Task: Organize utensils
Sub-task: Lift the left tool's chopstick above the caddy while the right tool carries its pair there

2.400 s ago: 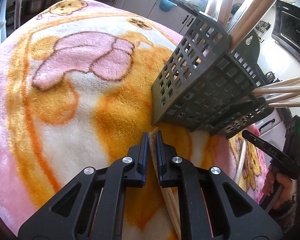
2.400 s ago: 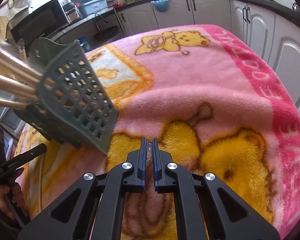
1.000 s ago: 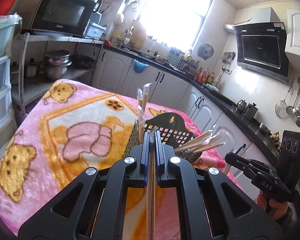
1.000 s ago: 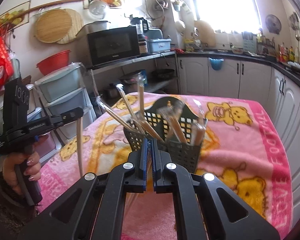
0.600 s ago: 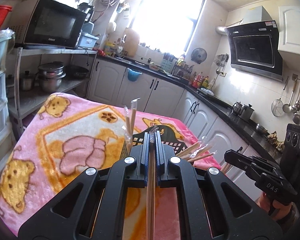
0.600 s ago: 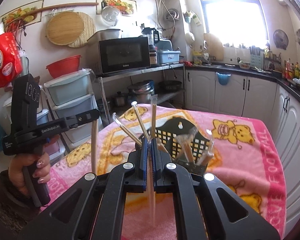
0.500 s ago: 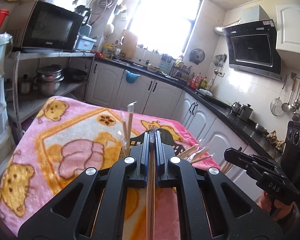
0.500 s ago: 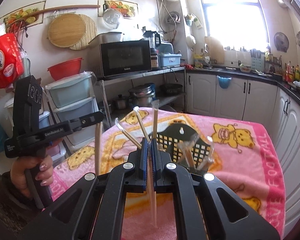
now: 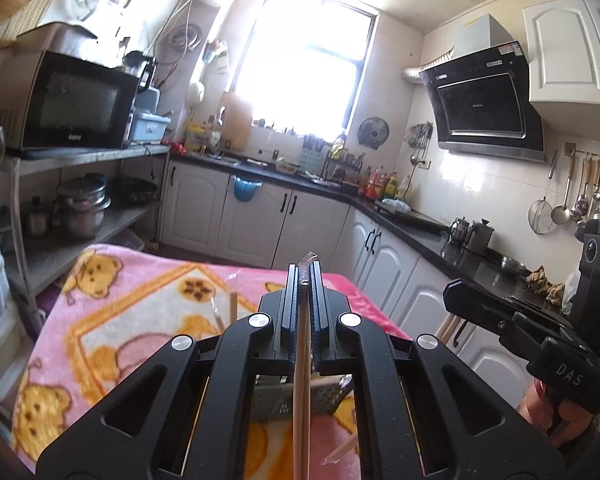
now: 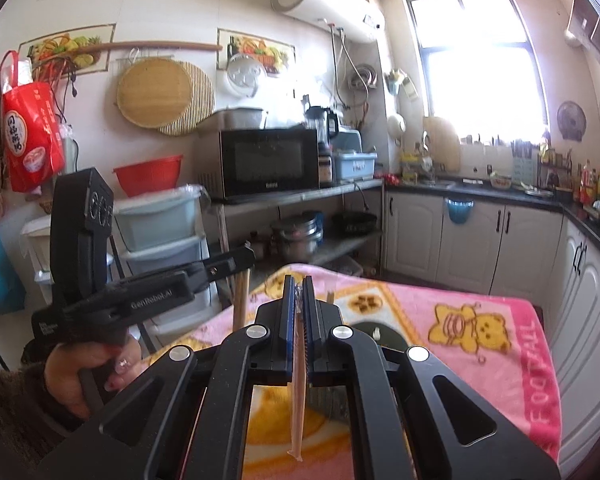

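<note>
My left gripper [image 9: 304,270] is shut on a wrapped pair of wooden chopsticks [image 9: 301,408] that hangs down between its fingers. My right gripper [image 10: 297,282] is shut on another wrapped pair of chopsticks [image 10: 299,400]. Both are held high above the table. The grey perforated utensil basket [image 9: 276,400] shows below, mostly hidden behind the left fingers, with chopsticks [image 9: 232,304] sticking up from it. In the right wrist view the basket [image 10: 328,400] is mostly hidden too. The left gripper [image 10: 242,258] also shows there, and the right one [image 9: 456,290] in the left wrist view.
The table wears a pink and orange teddy-bear blanket [image 9: 112,320], also in the right wrist view [image 10: 480,340]. A metal shelf with a microwave [image 10: 268,164], pots and plastic drawers stands at the left. White cabinets [image 9: 252,220] and a black counter line the far walls.
Both grippers have lifted their chopsticks off the blanket beside the basket and risen high above it, tilting up toward the room. The basket has dropped low in both views.
</note>
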{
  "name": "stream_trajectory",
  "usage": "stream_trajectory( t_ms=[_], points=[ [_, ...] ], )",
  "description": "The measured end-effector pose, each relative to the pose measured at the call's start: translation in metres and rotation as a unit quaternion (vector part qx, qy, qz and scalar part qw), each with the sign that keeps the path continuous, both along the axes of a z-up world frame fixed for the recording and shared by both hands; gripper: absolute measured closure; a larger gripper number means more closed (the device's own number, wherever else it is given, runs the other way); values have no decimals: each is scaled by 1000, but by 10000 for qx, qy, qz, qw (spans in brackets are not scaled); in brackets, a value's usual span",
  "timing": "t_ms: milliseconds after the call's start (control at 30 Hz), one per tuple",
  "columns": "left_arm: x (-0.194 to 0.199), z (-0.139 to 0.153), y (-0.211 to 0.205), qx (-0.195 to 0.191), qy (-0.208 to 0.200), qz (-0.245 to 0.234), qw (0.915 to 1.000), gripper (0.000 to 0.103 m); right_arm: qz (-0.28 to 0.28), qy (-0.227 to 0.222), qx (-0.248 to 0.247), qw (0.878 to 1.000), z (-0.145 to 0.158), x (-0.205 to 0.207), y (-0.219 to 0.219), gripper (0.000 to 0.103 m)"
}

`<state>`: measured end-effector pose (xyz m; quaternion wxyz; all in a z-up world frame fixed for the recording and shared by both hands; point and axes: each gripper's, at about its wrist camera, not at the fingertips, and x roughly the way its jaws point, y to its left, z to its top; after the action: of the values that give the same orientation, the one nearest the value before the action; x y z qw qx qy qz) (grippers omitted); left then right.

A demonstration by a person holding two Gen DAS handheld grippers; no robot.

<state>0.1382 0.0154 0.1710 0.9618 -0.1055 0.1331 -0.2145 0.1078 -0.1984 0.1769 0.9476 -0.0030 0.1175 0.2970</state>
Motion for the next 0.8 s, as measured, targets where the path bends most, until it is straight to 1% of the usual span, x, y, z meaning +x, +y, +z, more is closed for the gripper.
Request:
stream_trajectory(
  t_ms=[233, 467, 667, 800],
  points=[
    [4, 22, -3, 32, -261, 12, 9997, 100, -35, -278, 182, 9994, 26, 6, -1, 99],
    [11, 44, -5, -45, -540, 81, 9985, 100, -174, -538, 363, 9977, 51, 17, -6, 99],
    [20, 64, -10, -34, -756, 148, 9970, 100, -372, -653, 483, 9960, 64, 33, -15, 99],
    [28, 70, -14, -70, -819, 179, 9965, 100, -521, -694, 564, 9946, 70, 43, -23, 99]
  ],
)
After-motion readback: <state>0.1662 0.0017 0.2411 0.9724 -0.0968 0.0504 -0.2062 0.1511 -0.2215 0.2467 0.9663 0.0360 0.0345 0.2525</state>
